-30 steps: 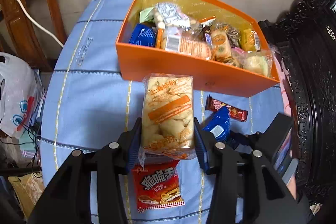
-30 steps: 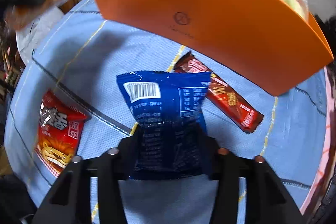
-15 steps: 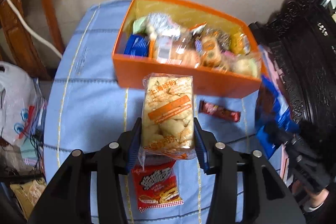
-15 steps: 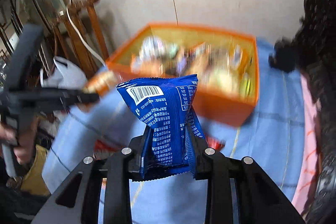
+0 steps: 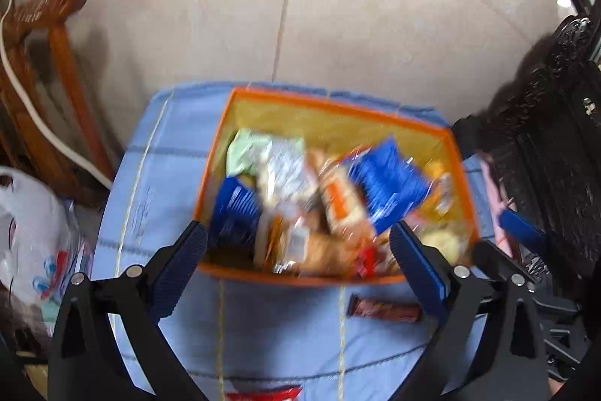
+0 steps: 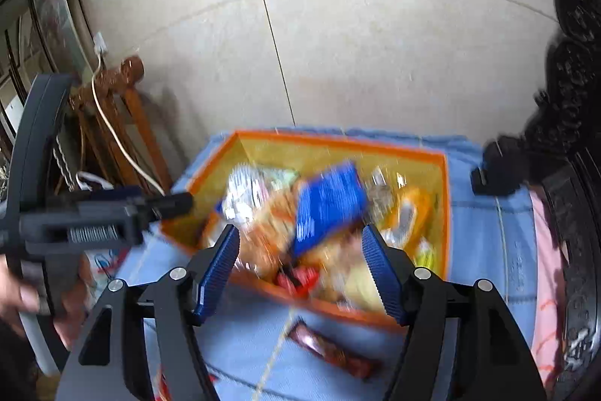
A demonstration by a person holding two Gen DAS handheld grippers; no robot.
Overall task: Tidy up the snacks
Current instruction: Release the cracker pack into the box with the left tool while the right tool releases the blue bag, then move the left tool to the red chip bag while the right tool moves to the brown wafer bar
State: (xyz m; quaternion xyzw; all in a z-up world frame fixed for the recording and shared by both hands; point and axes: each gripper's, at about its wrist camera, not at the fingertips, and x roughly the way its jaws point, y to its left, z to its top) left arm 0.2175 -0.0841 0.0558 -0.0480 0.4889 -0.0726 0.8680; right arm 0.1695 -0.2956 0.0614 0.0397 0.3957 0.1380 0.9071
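Observation:
My left gripper (image 5: 298, 265) hovers over the near wall of the orange box (image 5: 338, 108), its jaws opening wide with nothing between them. The bread packet with the orange band (image 5: 338, 209) lies blurred among the snacks inside. My right gripper (image 6: 300, 269) also hangs above the box (image 6: 338, 138), jaws opening and empty. The blue packet (image 6: 326, 205) is a blur just ahead of them, over the pile; in the left wrist view the blue packet (image 5: 387, 186) sits atop the snacks. A red-brown bar (image 5: 383, 311) lies on the blue cloth before the box.
A red packet (image 5: 263, 394) peeks in at the near edge of the cloth. Wooden chair (image 5: 56, 70) with a white cord stands left, dark carved furniture (image 5: 556, 138) right. A white plastic bag (image 5: 33, 235) hangs at the left. A hand (image 6: 22, 299) holds the left gripper (image 6: 169, 205).
Both grippers have risen over the box and let go. The bread packet left the left jaws and the blue packet left the right jaws; both are now in the box.

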